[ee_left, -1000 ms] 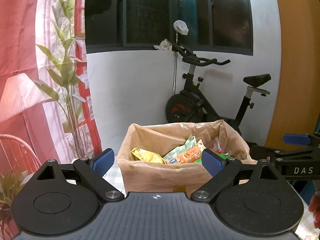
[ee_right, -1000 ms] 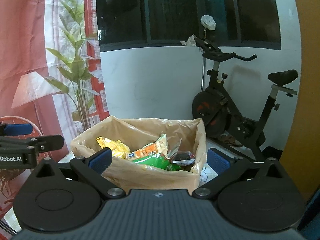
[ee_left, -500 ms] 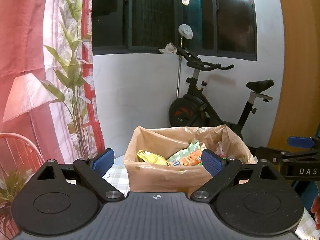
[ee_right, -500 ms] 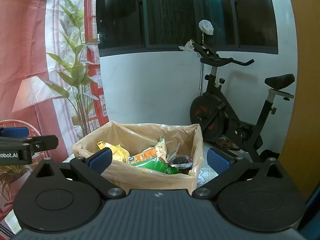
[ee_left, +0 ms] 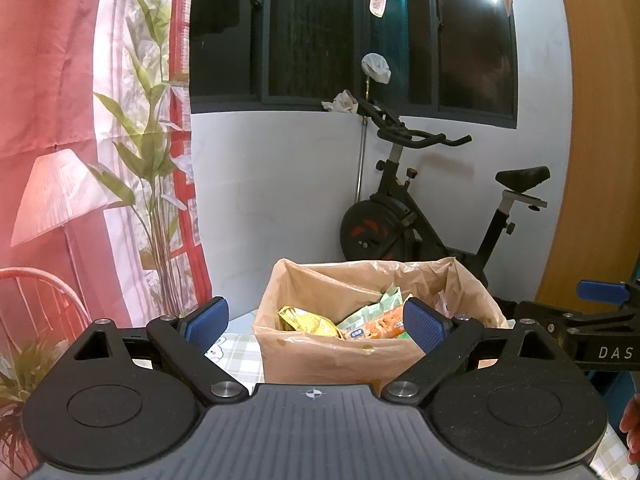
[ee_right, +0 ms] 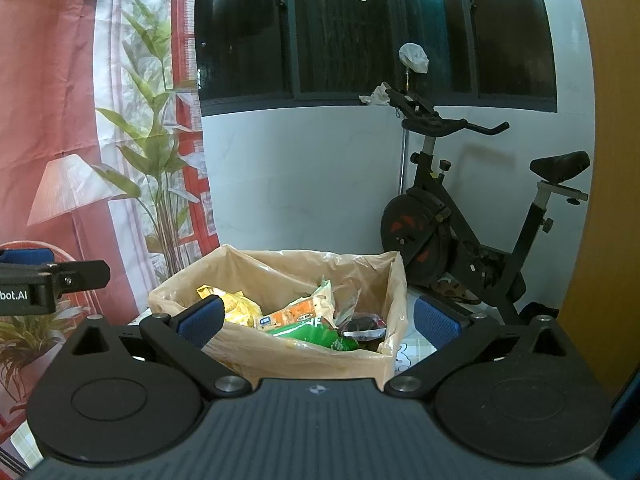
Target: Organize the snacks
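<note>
A cardboard box lined with a tan plastic bag [ee_left: 320, 360] [ee_right: 304, 356] stands on a checked tablecloth ahead of both grippers. Inside lie several snack packs: a yellow bag [ee_left: 306, 322] [ee_right: 236, 306], an orange-and-white pack [ee_left: 376, 322] [ee_right: 294, 314], a green pack [ee_right: 316, 336] and a dark pack [ee_right: 364, 326]. My left gripper [ee_left: 316, 322] is open and empty, held back from the box. My right gripper [ee_right: 318, 320] is open and empty, also short of the box. Each gripper shows at the edge of the other's view.
A black exercise bike [ee_left: 420, 216] [ee_right: 472, 232] stands behind the box against a white wall. A red curtain with a printed plant and lamp [ee_left: 80, 160] hangs at the left. A wooden panel [ee_left: 600, 160] is at the right. Dark windows are above.
Both grippers have pulled back and risen slightly; the box sits lower and smaller in both views. Both stay open and empty.
</note>
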Demonstrator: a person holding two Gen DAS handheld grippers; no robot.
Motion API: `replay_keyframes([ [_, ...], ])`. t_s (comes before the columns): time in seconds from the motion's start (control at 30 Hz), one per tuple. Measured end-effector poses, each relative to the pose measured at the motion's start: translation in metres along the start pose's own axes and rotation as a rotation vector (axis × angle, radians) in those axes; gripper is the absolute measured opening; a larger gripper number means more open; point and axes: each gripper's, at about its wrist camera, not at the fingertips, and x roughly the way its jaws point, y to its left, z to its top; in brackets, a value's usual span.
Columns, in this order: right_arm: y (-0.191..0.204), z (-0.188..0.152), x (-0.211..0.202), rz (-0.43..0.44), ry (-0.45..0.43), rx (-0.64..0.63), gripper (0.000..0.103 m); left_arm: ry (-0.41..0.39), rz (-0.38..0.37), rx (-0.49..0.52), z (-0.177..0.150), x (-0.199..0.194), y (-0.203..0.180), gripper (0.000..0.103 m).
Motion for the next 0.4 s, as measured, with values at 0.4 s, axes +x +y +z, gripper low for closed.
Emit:
replay_keyframes([
  [0.4, 0.0014, -0.0001, 0.0001, -0.001, -0.002, -0.003, 0.103, 0.004, 0.000, -0.009, 0.0024, 0.0006, 0.0024, 0.095],
])
